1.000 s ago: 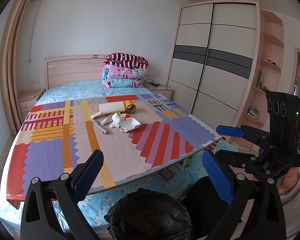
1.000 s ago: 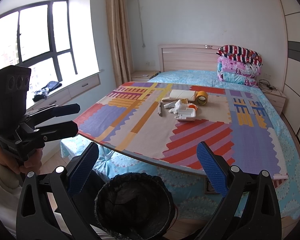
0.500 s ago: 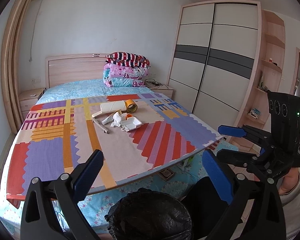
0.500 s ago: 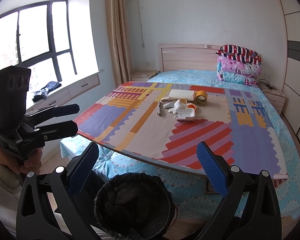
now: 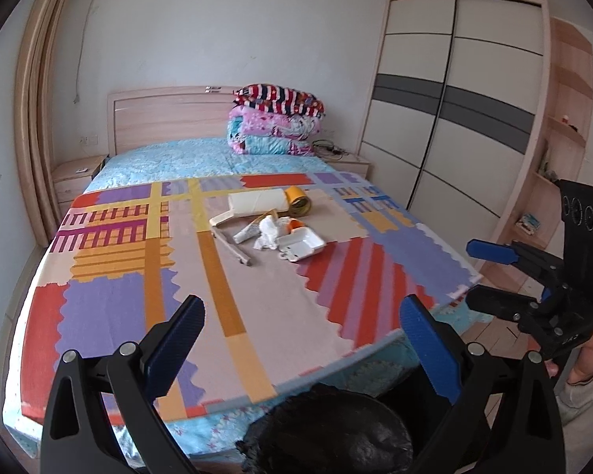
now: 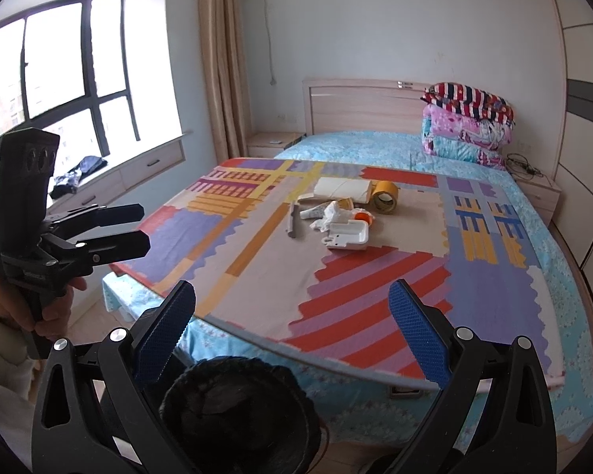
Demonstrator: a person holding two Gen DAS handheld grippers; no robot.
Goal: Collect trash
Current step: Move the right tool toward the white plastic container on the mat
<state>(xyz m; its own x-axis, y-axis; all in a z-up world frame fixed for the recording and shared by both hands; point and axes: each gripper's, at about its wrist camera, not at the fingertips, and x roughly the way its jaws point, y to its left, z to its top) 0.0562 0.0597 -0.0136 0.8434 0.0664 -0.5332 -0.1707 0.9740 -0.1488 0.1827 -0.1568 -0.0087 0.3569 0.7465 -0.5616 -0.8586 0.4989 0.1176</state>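
- Both jaws spread, nothing held: left gripper, right gripper.
- Trash pile uncollected on mat.
- Bin below; all collecting remains.

Patchwork mat red, purple, orange stripes; white foam box; yellow tape roll; black bin.

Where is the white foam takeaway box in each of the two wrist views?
Left wrist view: white foam takeaway box lies at centre, on the patterned mat, at the near right of the trash pile.
Right wrist view: the box lies just right of centre, nearest of the pile.
Shared landmark: the yellow tape roll behind it.
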